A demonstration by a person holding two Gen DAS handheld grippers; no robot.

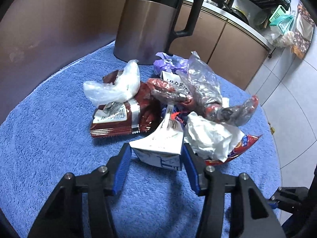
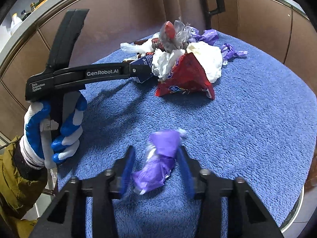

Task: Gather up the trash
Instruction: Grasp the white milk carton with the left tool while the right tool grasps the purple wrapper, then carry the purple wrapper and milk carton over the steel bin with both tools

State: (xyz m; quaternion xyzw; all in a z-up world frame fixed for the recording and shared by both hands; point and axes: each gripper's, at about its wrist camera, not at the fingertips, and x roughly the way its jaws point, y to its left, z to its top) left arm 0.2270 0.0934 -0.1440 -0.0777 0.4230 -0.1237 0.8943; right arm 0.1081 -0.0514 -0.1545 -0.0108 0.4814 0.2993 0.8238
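Two black claws with blue pads, one per hand. Left gripper (image 1: 156,146) at 6 o'clock in its own view, pinching one small white carton (image 1: 158,140) by the near end; long axis of the carton away from the camera toward 12 o'clock, far end tucked into the pile. Right gripper (image 2: 155,150) at 6 o'clock in the right view, spread either side of one purple plastic wad (image 2: 158,162), right pad against it, left pad a little apart; long axis of the wad from 7 o'clock to 1 o'clock, alone and well apart from the pile. One gloved hand (image 2: 55,129), blue and white, at 9 o'clock around the left claw's handle. In the pile: one dark red packet (image 1: 122,119) with a barcode, one bright red snack bag (image 2: 184,77), one crumpled white tissue (image 1: 210,136), two clear plastic bags (image 1: 116,87) (image 1: 200,83), two more purple scraps (image 2: 208,35) (image 2: 231,51) at 1 o'clock. One steel kettle (image 1: 146,29) with a black handle at 12 o'clock, upright just behind the pile. Everything on a fluffy blue cover (image 1: 49,138) over a round table. Behind, brown cabinet doors (image 1: 227,49) beneath a pale, cluttered countertop (image 1: 218,8); pale tiled floor (image 1: 293,99) at 3 o'clock.
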